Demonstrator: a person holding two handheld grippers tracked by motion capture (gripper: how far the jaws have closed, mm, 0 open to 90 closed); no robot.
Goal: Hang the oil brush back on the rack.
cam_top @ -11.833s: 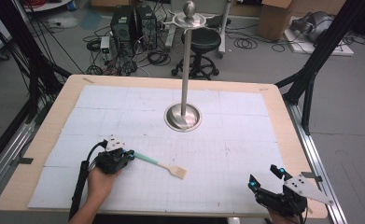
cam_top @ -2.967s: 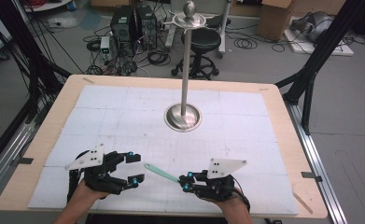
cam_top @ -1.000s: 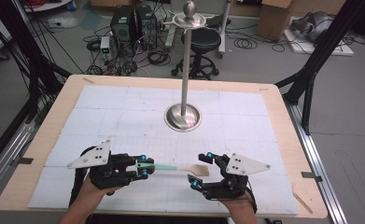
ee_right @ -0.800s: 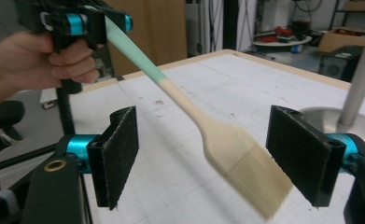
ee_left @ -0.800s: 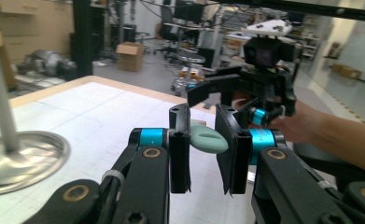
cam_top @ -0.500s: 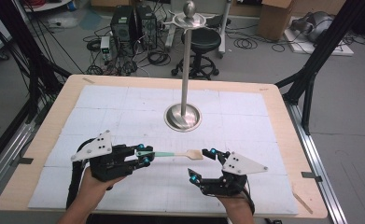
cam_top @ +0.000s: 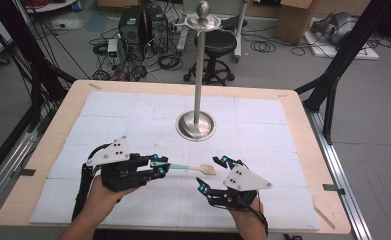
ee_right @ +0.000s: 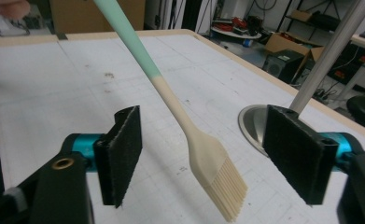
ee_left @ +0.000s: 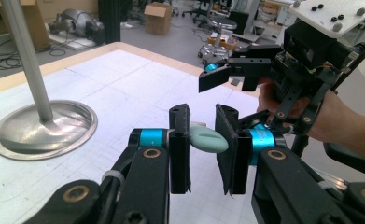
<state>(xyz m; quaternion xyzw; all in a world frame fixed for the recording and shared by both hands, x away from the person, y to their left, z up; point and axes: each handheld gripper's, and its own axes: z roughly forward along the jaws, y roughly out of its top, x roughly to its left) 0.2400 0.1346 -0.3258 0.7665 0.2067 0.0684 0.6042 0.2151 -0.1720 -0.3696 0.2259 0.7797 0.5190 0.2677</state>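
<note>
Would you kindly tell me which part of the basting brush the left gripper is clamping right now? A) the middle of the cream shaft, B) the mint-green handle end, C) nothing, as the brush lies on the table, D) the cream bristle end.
B: in the left gripper view the left gripper has its pads pressed on the mint-green tip of the basting brush, while the bristles hang free between the open jaws of the right gripper.

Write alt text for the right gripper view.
A pastry brush with a mint-green and cream handle hangs slanted between the right gripper's two black jaws, which stand wide open and clear of it. Behind lie the white gridded table and a metal stand's base.
</note>
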